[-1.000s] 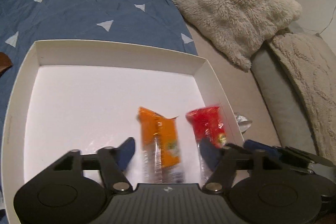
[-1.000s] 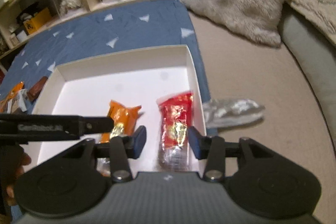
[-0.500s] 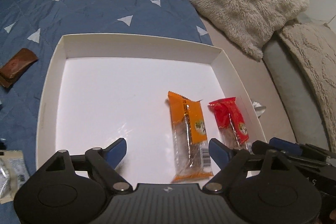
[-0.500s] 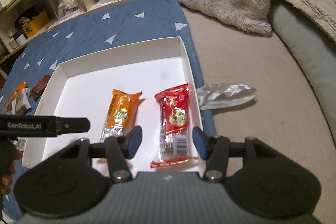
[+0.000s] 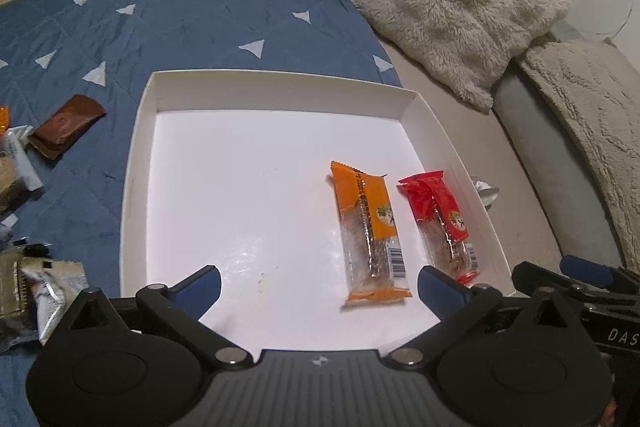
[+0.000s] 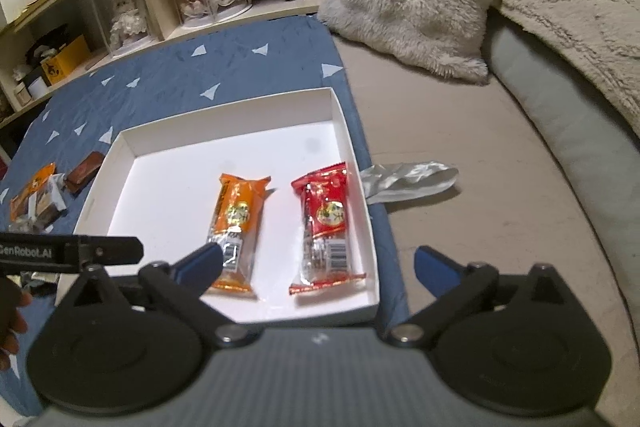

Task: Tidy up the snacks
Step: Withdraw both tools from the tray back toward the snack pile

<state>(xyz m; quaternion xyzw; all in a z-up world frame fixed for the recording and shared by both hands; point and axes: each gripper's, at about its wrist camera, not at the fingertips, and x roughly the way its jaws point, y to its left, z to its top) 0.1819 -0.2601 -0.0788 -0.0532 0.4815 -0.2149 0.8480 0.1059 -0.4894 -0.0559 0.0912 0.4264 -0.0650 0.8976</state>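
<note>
Tray (image 5: 138,155) left half lies bare

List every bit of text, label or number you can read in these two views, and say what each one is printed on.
"GenRobot.AI": on the black body of the left gripper, seen from the right wrist view.
"DAS": cut off at the frame edge, on the black body of the right gripper, left wrist view.
Orange snack pack: round logo and barcode, too small to read.
Red snack pack: round logo and barcode digits, too blurred to read.
Loose wrappers on the blue quilt: print illegible.

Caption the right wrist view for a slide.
Open right tongs over a white box holding an orange snack beside a red snack.
</note>
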